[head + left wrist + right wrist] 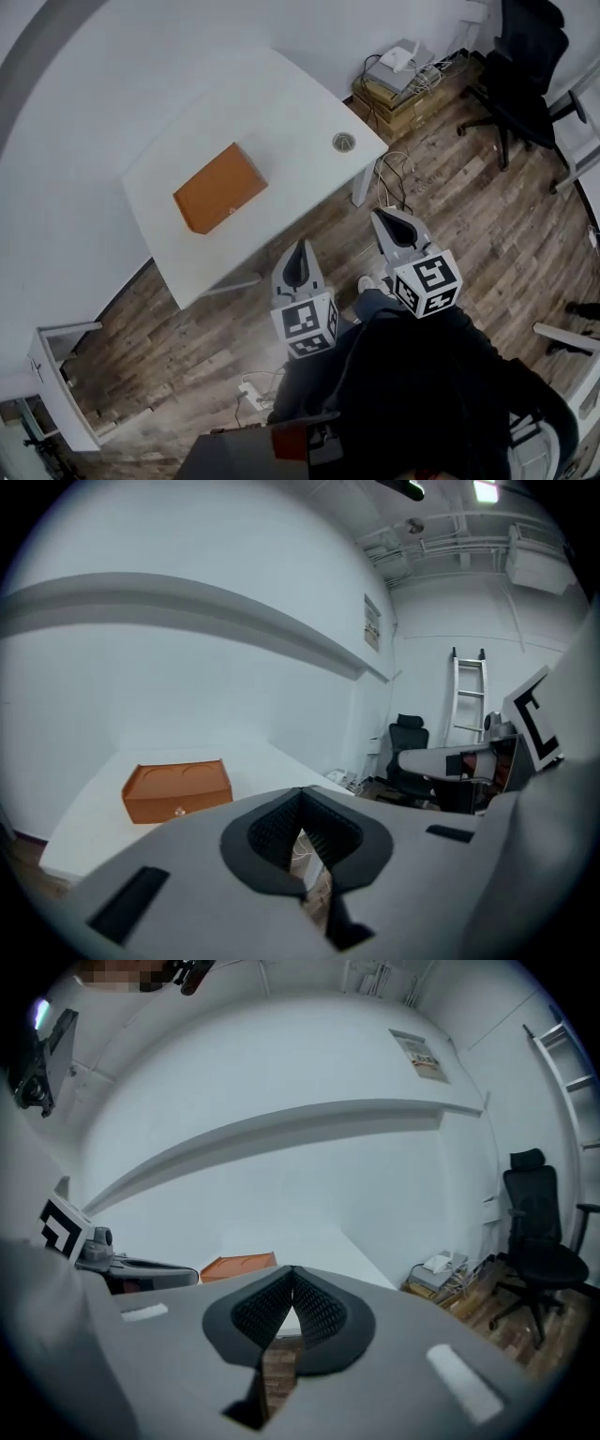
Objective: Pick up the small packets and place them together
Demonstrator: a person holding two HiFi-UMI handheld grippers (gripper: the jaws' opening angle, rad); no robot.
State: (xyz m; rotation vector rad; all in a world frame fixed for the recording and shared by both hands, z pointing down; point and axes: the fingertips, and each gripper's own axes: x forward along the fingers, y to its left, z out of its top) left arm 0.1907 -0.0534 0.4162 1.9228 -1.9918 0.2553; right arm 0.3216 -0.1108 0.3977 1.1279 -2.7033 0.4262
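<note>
No small packets can be made out in any view. The white worktop (272,103) carries only an orange box (220,187) and, well to the right of the box near the worktop's corner, a round fitting (343,142). If the packets are in the box, nothing here shows it; the left gripper view shows the box lid on, with two shallow round recesses in its top.

Both grippers hang over the wooden floor, well short of the box and on the near side of it. The left gripper (302,251) has its jaws pressed together with nothing between them. The right gripper (386,223) is the same, closed and empty.

Going by the task alone, small packets are likely light, soft and thin, with slick film that slides under ribbed pads. Lying flat, they would give little to grab. The best hold is probably a gentle pinch across a sealed edge or a raised corner. A hard squeeze on the middle could crush or burst the contents.
</note>
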